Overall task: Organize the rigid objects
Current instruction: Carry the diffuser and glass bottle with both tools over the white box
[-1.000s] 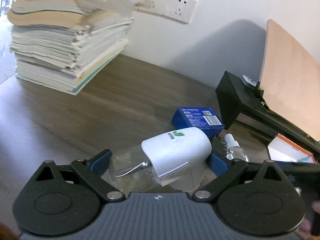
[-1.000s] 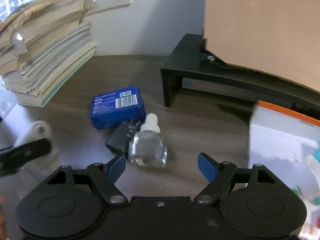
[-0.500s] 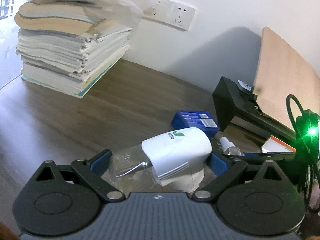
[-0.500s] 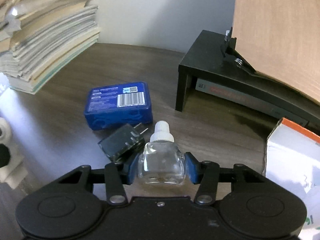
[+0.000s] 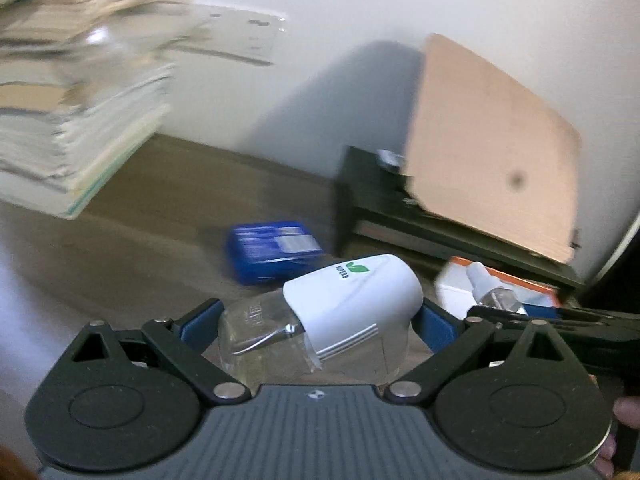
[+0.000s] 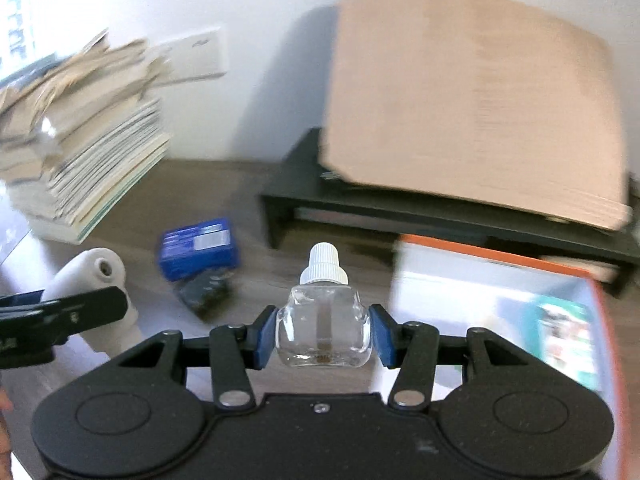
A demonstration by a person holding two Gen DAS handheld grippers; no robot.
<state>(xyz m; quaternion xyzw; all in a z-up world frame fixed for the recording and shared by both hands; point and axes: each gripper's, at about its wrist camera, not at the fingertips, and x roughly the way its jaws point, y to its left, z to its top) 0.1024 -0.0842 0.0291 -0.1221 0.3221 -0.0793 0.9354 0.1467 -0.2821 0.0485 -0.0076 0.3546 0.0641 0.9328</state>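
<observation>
The left hand-held gripper (image 5: 318, 320) clamps a white-capped clear device (image 5: 340, 308) above the worktop (image 5: 168, 216), with a blurred blue box (image 5: 274, 250), perhaps a case, behind it.

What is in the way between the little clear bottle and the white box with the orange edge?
Nothing visible. The small clear bottle with a white cap is gripped in the right gripper, and the white, orange-edged box sits just beside it.

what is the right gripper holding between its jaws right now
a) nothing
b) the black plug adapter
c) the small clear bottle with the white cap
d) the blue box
c: in the right wrist view the right gripper has its blue pads pressed on both sides of the small clear bottle, while the blue box and the black plug adapter lie on the table behind it.
</observation>
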